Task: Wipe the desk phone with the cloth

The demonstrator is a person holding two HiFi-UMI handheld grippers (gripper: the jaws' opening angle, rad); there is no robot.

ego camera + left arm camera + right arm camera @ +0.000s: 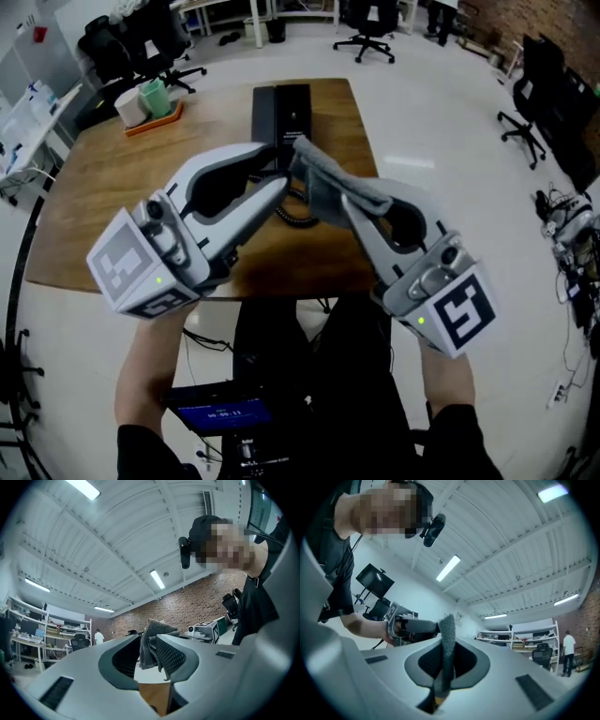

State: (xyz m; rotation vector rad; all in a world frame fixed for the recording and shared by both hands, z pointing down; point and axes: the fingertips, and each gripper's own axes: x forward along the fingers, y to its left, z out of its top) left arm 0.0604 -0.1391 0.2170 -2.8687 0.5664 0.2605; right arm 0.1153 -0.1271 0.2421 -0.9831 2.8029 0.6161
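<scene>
The black desk phone (281, 112) lies at the far middle of the wooden desk (103, 178), its coiled cord (295, 214) trailing toward me. Both grippers are raised above the desk and meet at a grey cloth (323, 178). My left gripper (284, 178) is shut on one end of the cloth (151, 644). My right gripper (333, 202) is shut on the other end, and the cloth (446, 639) stands up thin between its jaws. Both gripper views point up at the ceiling. In the right gripper view, the left gripper (408, 625) reaches the cloth from the left.
An orange tray (155, 120) with a white roll and a green cup sits at the desk's far left corner. Office chairs (370, 37) stand on the floor beyond the desk. A device with a blue screen (220, 412) is at my waist.
</scene>
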